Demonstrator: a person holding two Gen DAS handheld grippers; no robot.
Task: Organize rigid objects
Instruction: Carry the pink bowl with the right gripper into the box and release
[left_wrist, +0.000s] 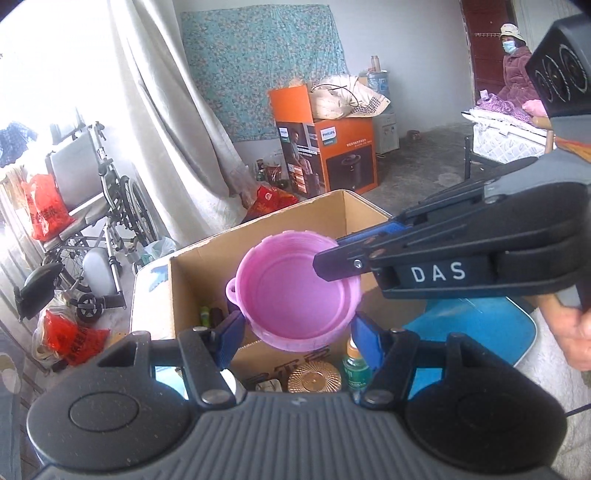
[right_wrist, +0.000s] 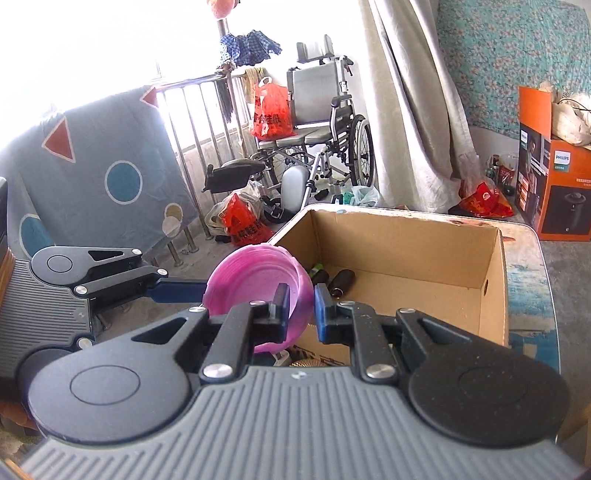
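Ribbed grey housing fills the bottom of both wrist views, and just ahead of it are the blue-padded tongs. Left tongs stand spread about halfway, with the pink plastic lid between their fingers; whether both pads press its sides I cannot tell, since the lid's lower rim hides the contact. Right tongs are pressed together on the lid's rim wall, one finger inside the hollow and one outside, so the lid is pinched at its right edge. In the left wrist view they reach in from the right, with a hand behind the grip.

That lid hangs in the air, hollow side up and slightly tilted, above the near left part of an open cardboard box. This box sits on the desk, close to its far edge. Inside the box, near its left wall, lie dark cylindrical items. Below the lid a green bottle and a gold ribbed disc can be seen. A blue mat lies to the right of the box.
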